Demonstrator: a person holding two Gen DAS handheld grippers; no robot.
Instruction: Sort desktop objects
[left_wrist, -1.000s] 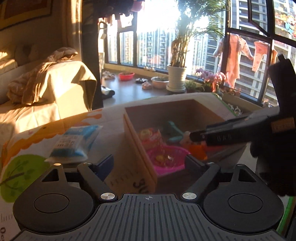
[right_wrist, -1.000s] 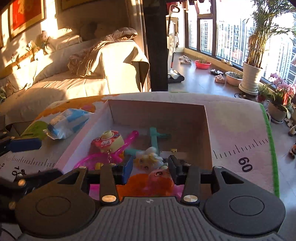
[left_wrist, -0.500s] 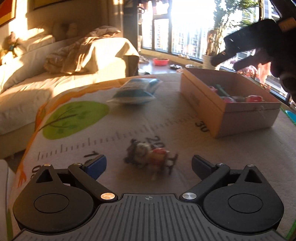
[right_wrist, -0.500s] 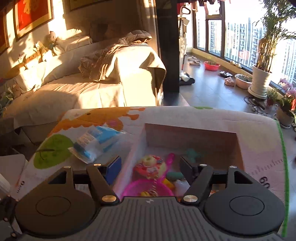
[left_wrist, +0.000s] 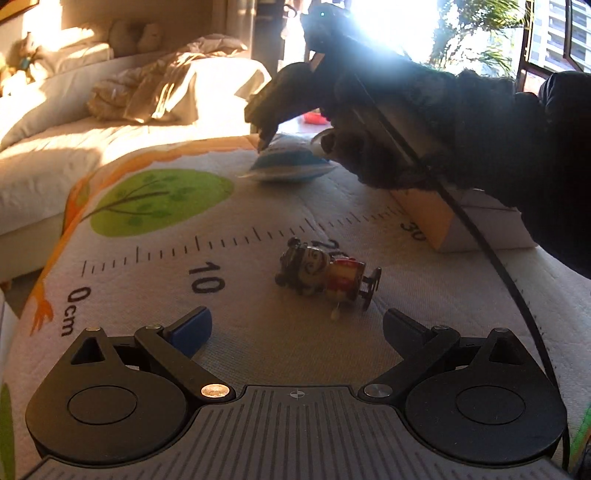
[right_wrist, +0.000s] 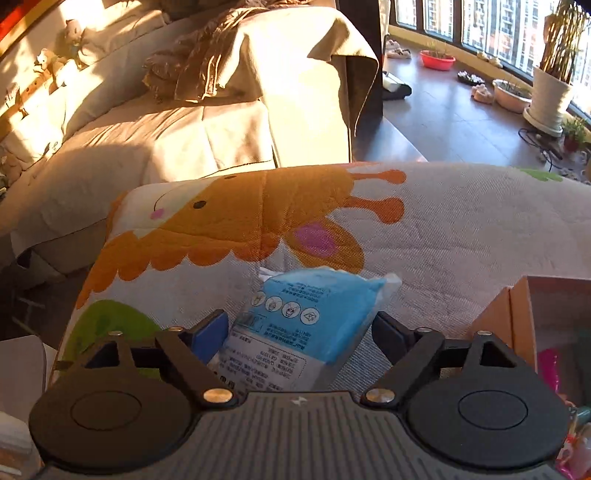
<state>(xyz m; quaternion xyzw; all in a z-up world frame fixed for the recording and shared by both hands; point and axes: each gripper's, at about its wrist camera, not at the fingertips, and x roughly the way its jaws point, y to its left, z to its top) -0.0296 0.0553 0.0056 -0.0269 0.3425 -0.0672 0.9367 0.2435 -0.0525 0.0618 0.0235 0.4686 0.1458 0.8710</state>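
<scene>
A small tin wind-up toy (left_wrist: 325, 275) lies on its side on the printed mat (left_wrist: 258, 343), just ahead of my left gripper (left_wrist: 295, 325). That gripper is open wide, with the toy beyond its fingertips. A blue and white plastic packet (right_wrist: 306, 317) lies flat on the mat between the fingers of my right gripper (right_wrist: 299, 328). That gripper is open and its pads stand beside the packet's edges without squeezing it. In the left wrist view a black-gloved hand (left_wrist: 424, 122) holds the right gripper over the packet (left_wrist: 291, 168).
An open cardboard box (right_wrist: 517, 314) with several colourful toys stands to the right of the packet; its corner (left_wrist: 439, 221) shows behind the gloved hand. A bed with sheets (right_wrist: 184, 110) lies beyond the mat's far edge. A black cable (left_wrist: 491, 258) hangs from the right gripper.
The right gripper left the box and moved left over the packet, its jaws wider than before. The left gripper swung away from the box toward the tin toy and opened wider.
</scene>
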